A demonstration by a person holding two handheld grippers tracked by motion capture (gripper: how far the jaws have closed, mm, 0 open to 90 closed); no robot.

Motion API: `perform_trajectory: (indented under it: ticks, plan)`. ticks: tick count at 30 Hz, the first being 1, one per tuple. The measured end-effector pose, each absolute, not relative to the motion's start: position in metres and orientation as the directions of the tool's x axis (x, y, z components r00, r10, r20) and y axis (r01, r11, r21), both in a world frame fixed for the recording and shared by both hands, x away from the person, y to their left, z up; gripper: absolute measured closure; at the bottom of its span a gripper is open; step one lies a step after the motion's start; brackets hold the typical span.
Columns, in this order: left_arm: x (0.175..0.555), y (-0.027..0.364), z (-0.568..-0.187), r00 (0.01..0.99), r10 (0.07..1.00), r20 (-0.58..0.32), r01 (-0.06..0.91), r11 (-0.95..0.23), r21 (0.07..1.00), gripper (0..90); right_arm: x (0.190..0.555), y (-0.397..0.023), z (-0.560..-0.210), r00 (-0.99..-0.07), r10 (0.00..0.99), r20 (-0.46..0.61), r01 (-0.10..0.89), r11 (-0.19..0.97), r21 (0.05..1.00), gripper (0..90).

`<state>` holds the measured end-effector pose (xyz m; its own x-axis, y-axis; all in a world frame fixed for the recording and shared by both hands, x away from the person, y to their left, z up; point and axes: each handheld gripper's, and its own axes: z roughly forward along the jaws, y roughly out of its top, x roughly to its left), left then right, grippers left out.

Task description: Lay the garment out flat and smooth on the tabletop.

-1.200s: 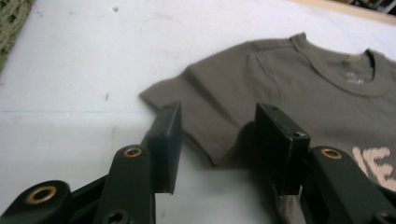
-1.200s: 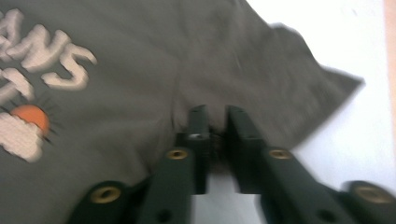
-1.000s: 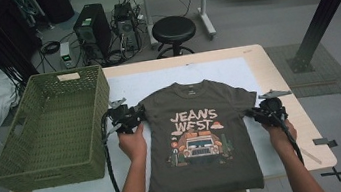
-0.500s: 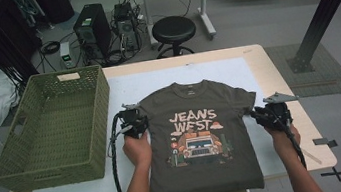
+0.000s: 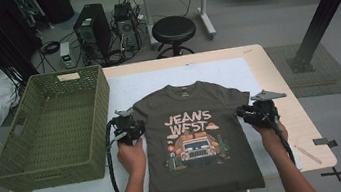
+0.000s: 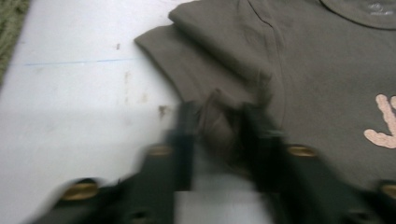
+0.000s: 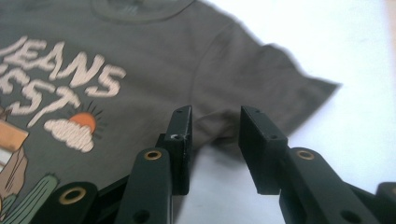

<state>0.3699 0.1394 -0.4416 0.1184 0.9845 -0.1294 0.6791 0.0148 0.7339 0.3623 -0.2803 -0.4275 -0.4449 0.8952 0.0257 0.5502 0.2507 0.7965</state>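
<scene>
A dark olive T-shirt (image 5: 194,138) with a "JEANS WEST" print lies flat, front up, on the white mat. My left gripper (image 5: 133,125) is at the armpit under its left sleeve. Its jaws (image 6: 219,123) have just been opening and stand apart around a raised pucker of cloth (image 6: 219,116); that view is blurred. My right gripper (image 5: 245,113) is at the other armpit. Its jaws (image 7: 215,126) have also been opening, with a small fold of the T-shirt (image 7: 154,56) loose between them and not pressed.
A green woven basket (image 5: 101,100) stands at the table's left, right beside my left gripper. White mat (image 5: 215,69) shows beyond the collar and at both sleeves. A stool and computer cases stand on the floor behind the table.
My left gripper has drawn slightly back toward the person at the sleeve. My right gripper has edged a little toward the shirt. The shirt still lies flat.
</scene>
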Motion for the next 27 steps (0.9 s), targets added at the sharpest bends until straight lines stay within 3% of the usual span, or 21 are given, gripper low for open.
perform_trajectory:
  ticks: [3,6,8,10,12,14,17,20,23,27]
  plan:
    - [0.358,0.148,-0.439,0.126,0.978,-0.163,0.649,0.043,0.760,52.8,0.360,-0.273,-0.439,-0.467,0.884,0.013,0.570,0.290,0.769,70.9]
    - [0.346,0.155,-0.439,0.142,0.972,-0.190,0.619,0.063,0.783,46.8,0.353,-0.272,-0.448,-0.489,0.872,-0.029,0.560,0.340,0.756,87.4]
    - [0.340,0.157,-0.439,0.161,0.963,-0.216,0.618,0.072,0.783,41.4,0.350,-0.272,-0.446,-0.461,0.882,-0.094,0.573,0.377,0.728,89.2]
    - [0.331,0.158,-0.439,0.194,0.956,-0.222,0.612,0.059,0.788,41.1,0.348,-0.277,-0.444,-0.445,0.894,-0.048,0.586,0.332,0.739,75.5]
    - [0.324,0.158,-0.438,0.220,0.954,-0.204,0.600,0.033,0.799,41.3,0.337,-0.282,-0.438,-0.450,0.892,-0.031,0.552,0.305,0.776,72.6]
    - [0.321,0.157,-0.436,0.241,0.950,-0.200,0.587,0.022,0.809,40.7,0.330,-0.284,-0.435,-0.454,0.889,-0.055,0.532,0.320,0.784,64.3]
    - [0.318,0.154,-0.432,0.263,0.940,-0.217,0.568,0.031,0.822,31.8,0.320,-0.299,-0.434,-0.406,0.914,-0.008,0.517,0.237,0.823,53.3]
    - [0.318,0.150,-0.426,0.272,0.939,-0.210,0.546,0.029,0.837,17.4,0.317,-0.317,-0.434,-0.354,0.933,0.067,0.512,0.133,0.848,40.2]
    - [0.320,0.144,-0.418,0.280,0.941,-0.190,0.521,0.017,0.853,15.6,0.318,-0.328,-0.433,-0.306,0.950,0.068,0.487,0.095,0.868,18.0]
    - [0.327,0.141,-0.408,0.279,0.942,-0.186,0.507,0.020,0.862,15.7,0.323,-0.340,-0.425,-0.263,0.959,0.108,0.478,0.032,0.878,17.1]
